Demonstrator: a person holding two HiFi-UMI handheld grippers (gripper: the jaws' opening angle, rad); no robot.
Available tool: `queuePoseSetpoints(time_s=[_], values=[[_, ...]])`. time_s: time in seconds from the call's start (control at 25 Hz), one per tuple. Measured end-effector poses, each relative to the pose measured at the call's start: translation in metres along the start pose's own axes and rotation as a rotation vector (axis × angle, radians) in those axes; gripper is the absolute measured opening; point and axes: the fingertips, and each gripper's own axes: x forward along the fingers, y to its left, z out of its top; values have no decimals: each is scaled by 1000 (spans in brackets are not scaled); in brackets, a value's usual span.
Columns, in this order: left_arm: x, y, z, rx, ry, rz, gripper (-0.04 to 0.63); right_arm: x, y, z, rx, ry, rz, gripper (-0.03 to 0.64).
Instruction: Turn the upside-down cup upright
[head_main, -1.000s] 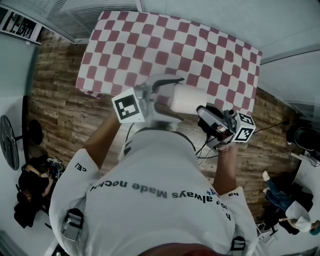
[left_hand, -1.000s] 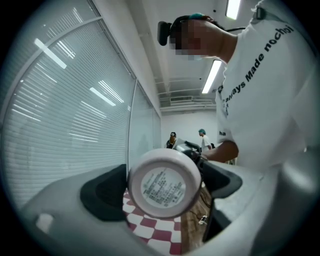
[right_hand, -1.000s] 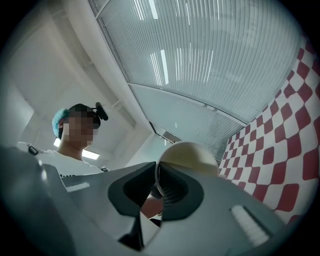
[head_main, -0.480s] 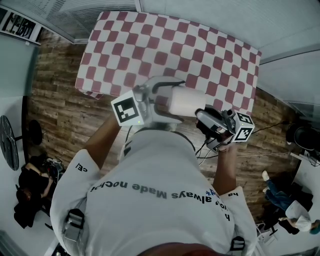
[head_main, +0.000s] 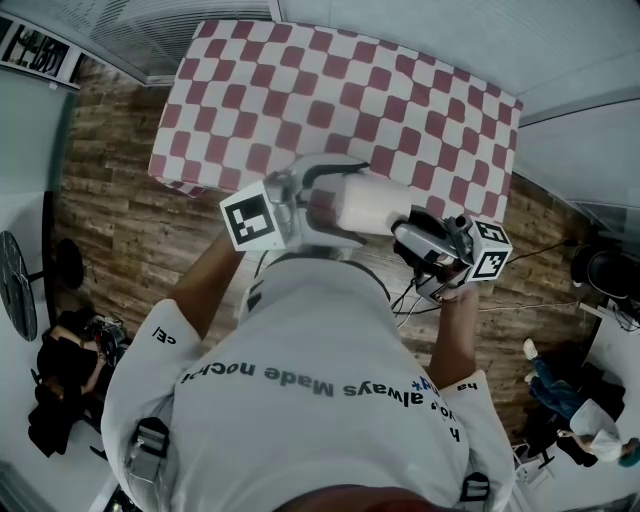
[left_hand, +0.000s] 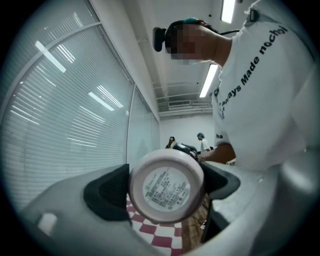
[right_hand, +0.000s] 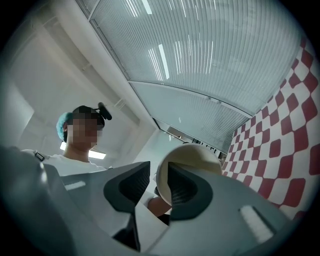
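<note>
A pale cup (head_main: 368, 203) lies on its side in the air between my two grippers, over the near edge of the red-and-white checked table (head_main: 300, 90). My left gripper (head_main: 335, 200) is shut on the cup's body. In the left gripper view the labelled base (left_hand: 166, 186) faces the camera, with a dark pad pressed on each side. My right gripper (head_main: 407, 230) is at the cup's mouth. Its jaws have just been opening. In the right gripper view the cup's rim (right_hand: 192, 155) stands between the jaws, with one jaw inside the mouth and a gap beside the other pad (right_hand: 131, 186).
The table stands on a wooden floor (head_main: 120, 200) and has slatted blinds (head_main: 180, 30) behind it. A fan (head_main: 18, 285) and a seated person (head_main: 65, 360) are at the left. Cables (head_main: 410, 300) and other people (head_main: 590, 425) are at the right.
Hardly anything differs in the head view. Both grippers and the cup stay in the same place in front of my chest.
</note>
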Motion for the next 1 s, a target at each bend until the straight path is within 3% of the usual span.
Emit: queuePoseSetpoints(time_s=[0.28, 0.52, 0.8, 1.0], values=[[-6, 7, -1, -56, -19, 34, 446, -10, -6, 2, -89, 82, -140, 166], [-10, 12, 3, -73, -39, 53, 446, -10, 1, 4, -336, 220, -294, 279], [-9, 12, 3, -67, -32, 51, 446, 2, -5, -12, -813, 609, -532, 398], [-7, 11, 1, -62, -29, 47, 446, 7, -10, -19, -1000, 878, -637, 444]])
